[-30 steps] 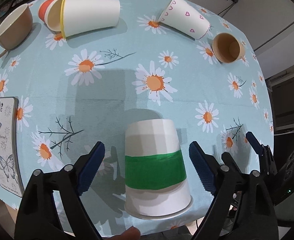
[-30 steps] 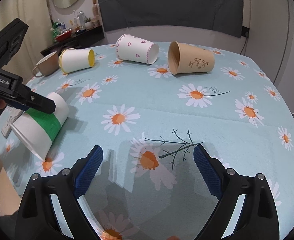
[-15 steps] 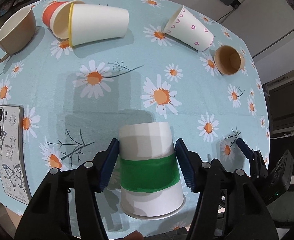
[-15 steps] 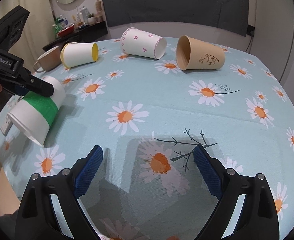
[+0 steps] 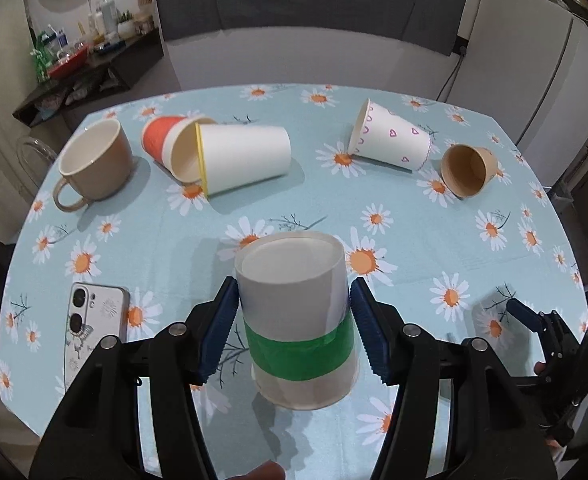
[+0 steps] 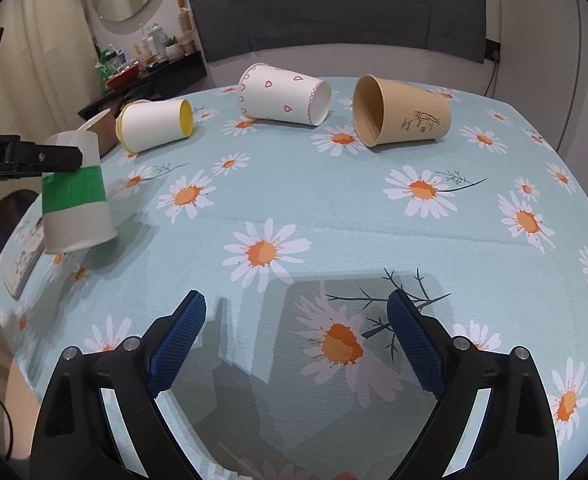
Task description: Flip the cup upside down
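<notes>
A white paper cup with a green band (image 5: 300,320) is held between the blue pads of my left gripper (image 5: 294,330). The cup is nearly upside down, base up and mouth down, tilted a little, just above the daisy tablecloth (image 5: 414,240). It also shows in the right wrist view (image 6: 75,196) at the far left, with the left gripper's finger (image 6: 41,157) across it. My right gripper (image 6: 294,344) is open and empty over the cloth, well right of the cup.
Lying on their sides at the back: a yellow-rimmed white cup (image 5: 241,158), an orange cup (image 5: 159,140), a heart-print cup (image 5: 390,140) and a brown cup (image 5: 468,170). A brown mug (image 5: 93,164) stands back left. A phone (image 5: 89,328) lies left.
My left gripper closed on the green-band cup, lifted it off its side and swung it toward base-up. The right gripper stayed open and shifted slightly.
</notes>
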{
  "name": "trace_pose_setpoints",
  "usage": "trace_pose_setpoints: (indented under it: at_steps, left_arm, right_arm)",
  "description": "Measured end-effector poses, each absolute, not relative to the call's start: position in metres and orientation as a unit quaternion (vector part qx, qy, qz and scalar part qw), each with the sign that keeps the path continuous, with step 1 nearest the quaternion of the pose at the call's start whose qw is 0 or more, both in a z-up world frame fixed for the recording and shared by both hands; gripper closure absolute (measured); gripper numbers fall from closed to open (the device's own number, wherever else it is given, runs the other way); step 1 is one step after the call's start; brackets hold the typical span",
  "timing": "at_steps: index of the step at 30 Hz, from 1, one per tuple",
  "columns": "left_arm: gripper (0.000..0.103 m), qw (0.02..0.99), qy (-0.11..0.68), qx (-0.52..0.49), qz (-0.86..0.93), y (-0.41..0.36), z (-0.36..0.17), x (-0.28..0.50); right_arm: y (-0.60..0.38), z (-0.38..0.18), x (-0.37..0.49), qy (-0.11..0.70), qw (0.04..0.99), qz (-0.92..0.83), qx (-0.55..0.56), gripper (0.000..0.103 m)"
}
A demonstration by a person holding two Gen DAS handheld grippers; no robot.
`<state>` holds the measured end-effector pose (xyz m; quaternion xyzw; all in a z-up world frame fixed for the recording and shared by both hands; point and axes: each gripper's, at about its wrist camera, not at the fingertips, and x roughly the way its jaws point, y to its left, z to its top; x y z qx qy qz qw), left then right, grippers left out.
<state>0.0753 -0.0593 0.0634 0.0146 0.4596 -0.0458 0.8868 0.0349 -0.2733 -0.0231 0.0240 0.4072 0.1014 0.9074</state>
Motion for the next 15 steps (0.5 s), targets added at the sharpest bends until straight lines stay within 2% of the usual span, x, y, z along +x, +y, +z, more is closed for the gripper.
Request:
trace_pose_setpoints:
  at_steps: [5, 15]
  left_arm:
    - [0.045, 0.914, 0.401, 0.062, 0.007, -0.062, 0.051, 0.063]
    - [0.045, 0.919, 0.387, 0.071, 0.006, -0.057, 0.042, 0.052]
  right_arm:
    - [-0.262, -0.025, 0.033, 0.411, 0.906, 0.100, 0.011, 0.015]
    - [-0.253, -0.026, 0.030, 0.418, 0.904, 0.093, -0.002, 0.015]
